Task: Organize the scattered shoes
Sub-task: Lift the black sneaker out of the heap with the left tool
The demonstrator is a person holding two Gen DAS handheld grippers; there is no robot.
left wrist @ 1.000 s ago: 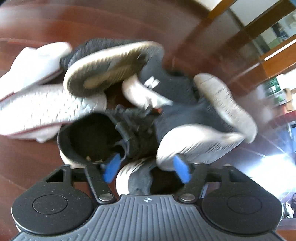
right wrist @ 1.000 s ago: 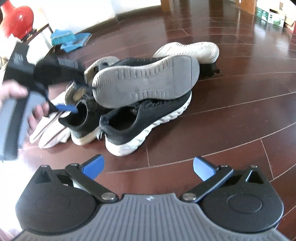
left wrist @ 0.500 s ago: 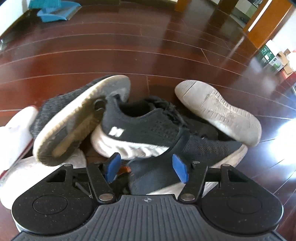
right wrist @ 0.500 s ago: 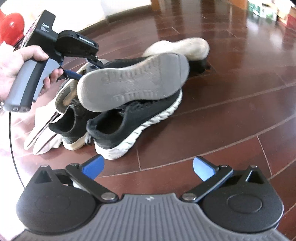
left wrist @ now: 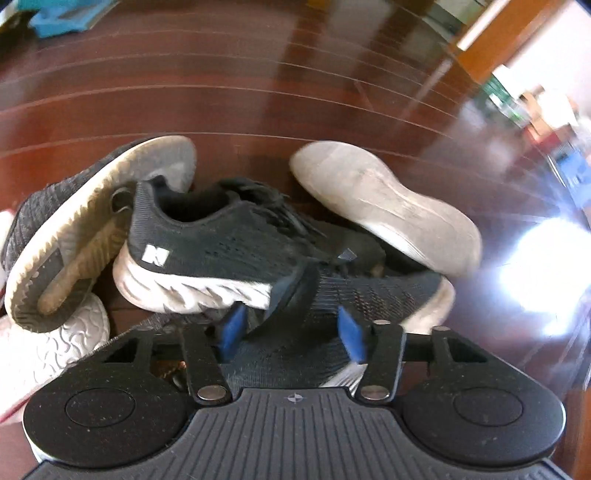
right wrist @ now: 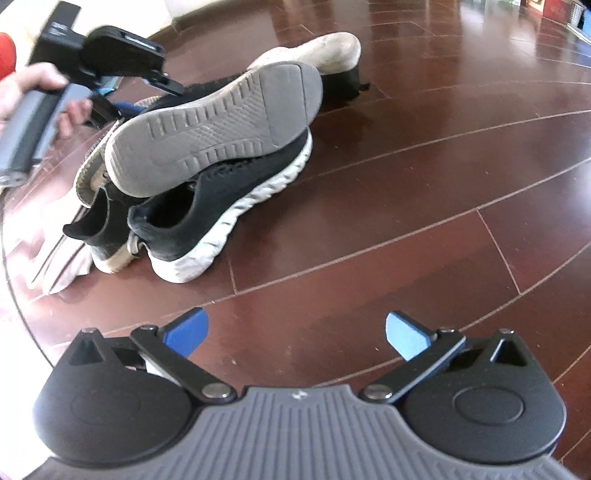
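Observation:
Several shoes lie heaped on the dark wooden floor (right wrist: 406, 192). My left gripper (left wrist: 291, 332) straddles the heel of a dark knit shoe (left wrist: 373, 291), its blue pads pressed on either side; that shoe's grey sole (right wrist: 214, 129) faces the right wrist view. Under it sits a black shoe with a white sole and an N logo (left wrist: 221, 240) (right wrist: 229, 195). Beyond them a pale sole (left wrist: 384, 206) (right wrist: 317, 51) is turned up. A grey knit shoe (left wrist: 92, 229) leans at the left on white shoes (left wrist: 44, 354) (right wrist: 62, 258). My right gripper (right wrist: 297, 334) hangs open over bare floor, short of the pile.
A hand (right wrist: 29, 85) holds the left gripper (right wrist: 125, 99) at the pile's far left. A blue dustpan (left wrist: 62, 14) lies far back, a red object (right wrist: 5, 51) at the left edge, boxes (left wrist: 517, 107) far right. Bare floor stretches to the right of the pile.
My left gripper's fingers have narrowed around the dark knit shoe's heel and sunk lower into the pile. The right gripper has drifted slightly nearer the pile, still open.

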